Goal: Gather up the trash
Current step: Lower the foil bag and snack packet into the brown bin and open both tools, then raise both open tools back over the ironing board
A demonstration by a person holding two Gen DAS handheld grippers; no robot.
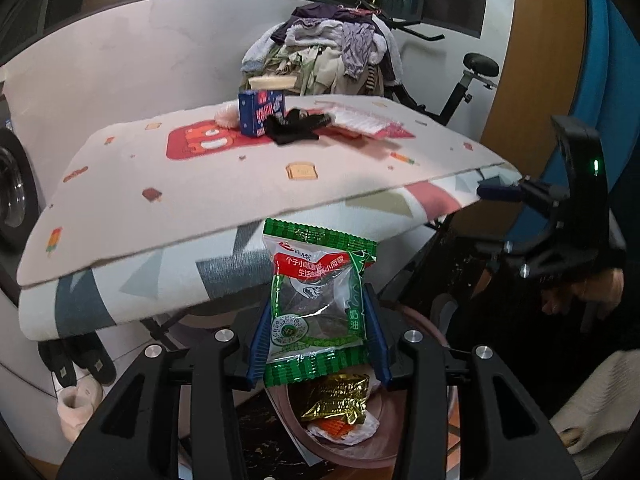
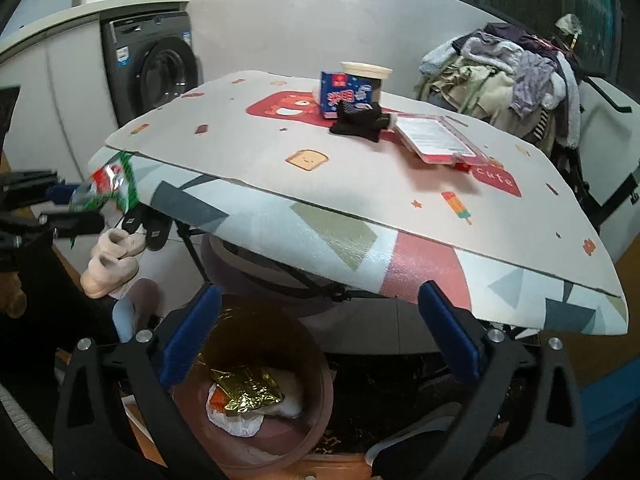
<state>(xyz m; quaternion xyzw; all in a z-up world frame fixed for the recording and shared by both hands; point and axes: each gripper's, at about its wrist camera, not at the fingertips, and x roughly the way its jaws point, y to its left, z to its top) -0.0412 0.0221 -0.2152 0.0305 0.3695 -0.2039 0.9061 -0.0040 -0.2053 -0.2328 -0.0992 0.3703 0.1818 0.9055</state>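
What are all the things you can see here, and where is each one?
Snack packet: one, green and red, between the left fingers.
Bin: one, brown, on the floor under the board.
Gold wrapper: one, inside the bin.
Ironing board: one, patterned.
Blue box: one, on the board.
Black glove: one, beside the box.
Red packet: one, on the board.
Clothes pile: one, mixed colours, behind the board.
Washing machine: one, grey, far left.
Slippers: pale pair, floor.
Left gripper: holding the packet.
Right gripper: open, above the bin.

Left gripper (image 1: 318, 320) fingers clamped, tilted downward, right gripper (image 2: 320, 332) fingers spread wide
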